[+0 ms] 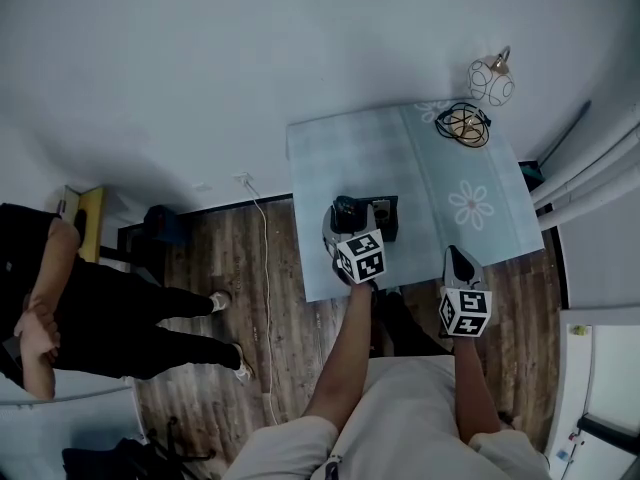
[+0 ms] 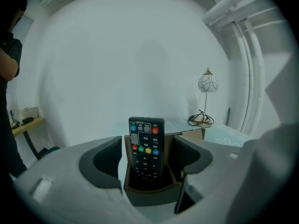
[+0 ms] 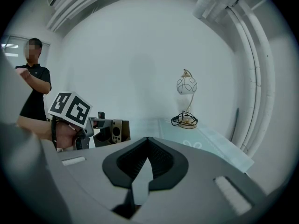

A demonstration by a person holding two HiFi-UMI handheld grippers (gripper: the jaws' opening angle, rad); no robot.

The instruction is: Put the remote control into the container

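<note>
A black remote control with coloured buttons stands upright in a small brown open-topped container. My left gripper is open, its dark pads flanking the container with a gap to the remote on each side. In the head view the left gripper is over the container near the table's front left. My right gripper hangs at the table's front edge, shut with nothing between its jaws. From the right gripper view, the left gripper and container appear at left.
The table wears a pale blue cloth with flower prints. A white globe lamp and a coiled black cable sit at its far right corner. A person in black stands on the wood floor at left. A white cord runs down the floor.
</note>
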